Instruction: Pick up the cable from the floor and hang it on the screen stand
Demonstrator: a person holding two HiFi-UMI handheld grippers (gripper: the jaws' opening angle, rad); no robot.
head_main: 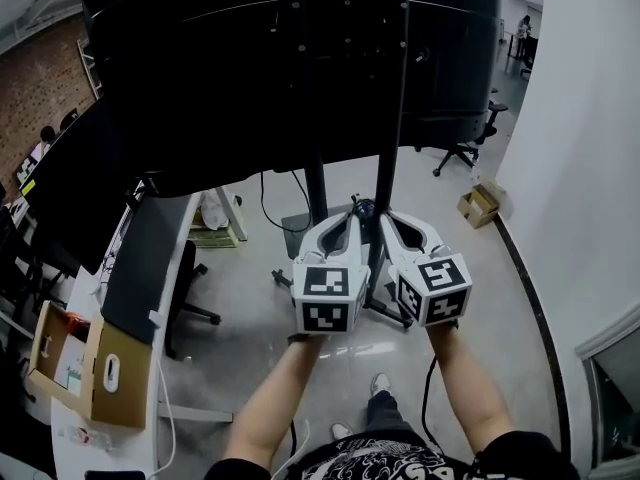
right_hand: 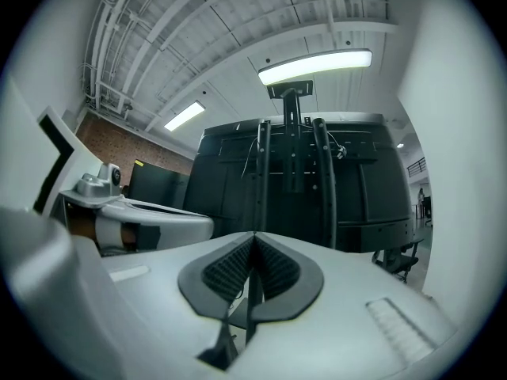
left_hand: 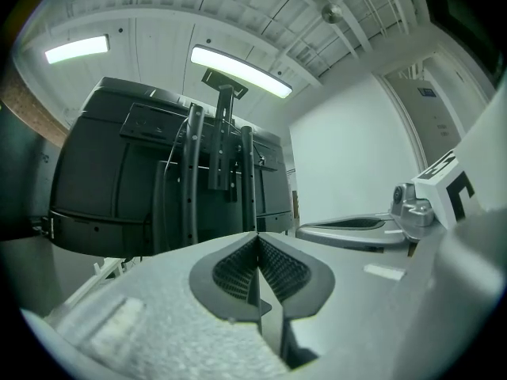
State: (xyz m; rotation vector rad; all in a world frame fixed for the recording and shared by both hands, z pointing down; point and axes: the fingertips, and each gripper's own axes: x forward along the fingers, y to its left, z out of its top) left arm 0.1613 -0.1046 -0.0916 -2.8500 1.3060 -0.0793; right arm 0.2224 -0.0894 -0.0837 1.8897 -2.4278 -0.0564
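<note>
The screen stand (head_main: 388, 118) rises straight ahead, its two black poles carrying the dark back of a big screen (head_main: 300, 68). My left gripper (head_main: 352, 214) and right gripper (head_main: 386, 214) are held side by side before the poles, tips nearly touching, both shut with nothing visible between the pads. A thin black cable (head_main: 427, 393) lies on the floor under my right forearm. In the left gripper view my left gripper (left_hand: 257, 240) points up at the stand (left_hand: 194, 180). The right gripper view shows my right gripper (right_hand: 254, 240) facing the same poles (right_hand: 293, 172).
A desk (head_main: 140, 258) runs along the left with an open cardboard box (head_main: 85, 363) and a black chair (head_main: 185, 288). An office chair (head_main: 465, 143) and a small box (head_main: 478, 206) stand at the back right. A white wall (head_main: 580, 168) closes the right side.
</note>
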